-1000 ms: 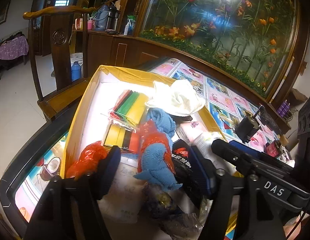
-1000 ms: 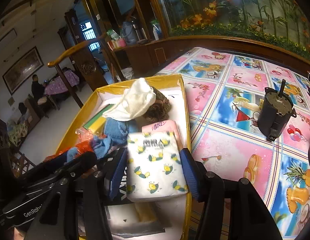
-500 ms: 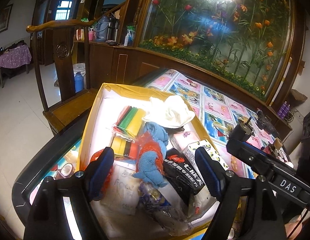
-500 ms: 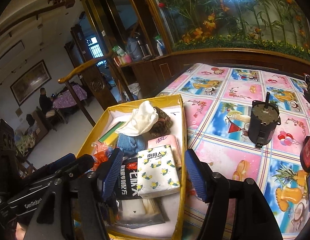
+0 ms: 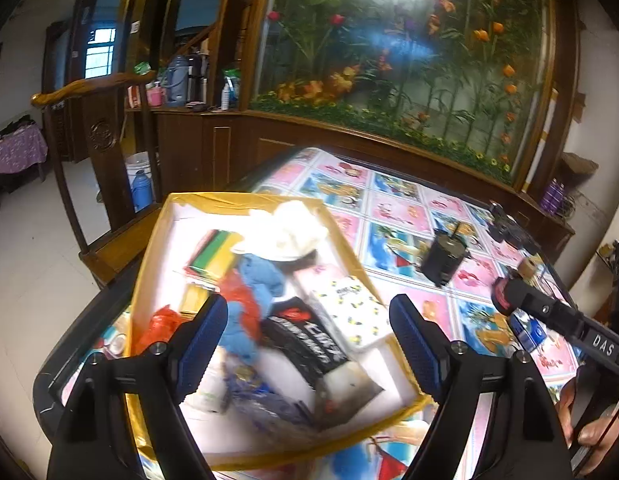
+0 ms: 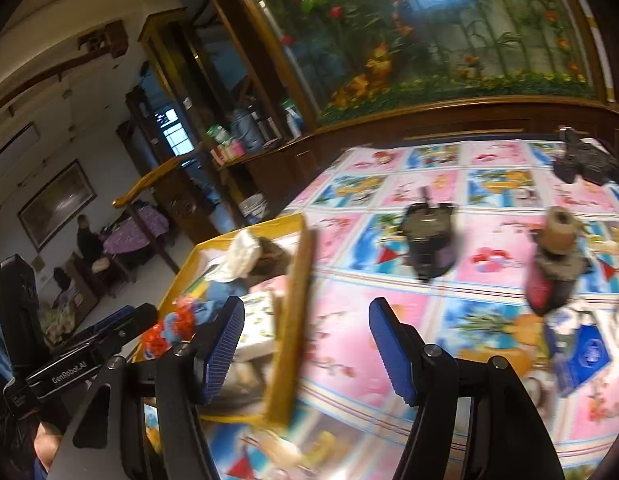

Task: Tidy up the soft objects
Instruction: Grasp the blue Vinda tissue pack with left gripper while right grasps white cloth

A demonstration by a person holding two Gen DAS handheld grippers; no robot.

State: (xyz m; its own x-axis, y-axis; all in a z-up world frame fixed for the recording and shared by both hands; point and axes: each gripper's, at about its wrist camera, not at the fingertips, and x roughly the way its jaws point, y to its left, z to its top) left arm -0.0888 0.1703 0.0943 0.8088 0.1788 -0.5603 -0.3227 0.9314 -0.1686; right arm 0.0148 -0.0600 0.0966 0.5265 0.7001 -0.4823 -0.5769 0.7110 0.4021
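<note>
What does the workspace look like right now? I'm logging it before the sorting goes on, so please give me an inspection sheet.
Surface: table with a cartoon-print cloth.
Job's things: yellow-rimmed box holding a blue cloth, a white cloth, a tissue pack, a black packet and red bags.
Clutter: dark cup with a stick, blue carton, a spool on a dark base.
Grippers: left gripper and right gripper both open, holding nothing.
Cables: nothing seen.
Surroundings: wooden chair, flower mural, cabinet shelf with bottles.

Table (image 5: 393,216) under picture-tiled cloth – yellow box (image 5: 149,264), black motor (image 5: 443,258) on it.
</note>
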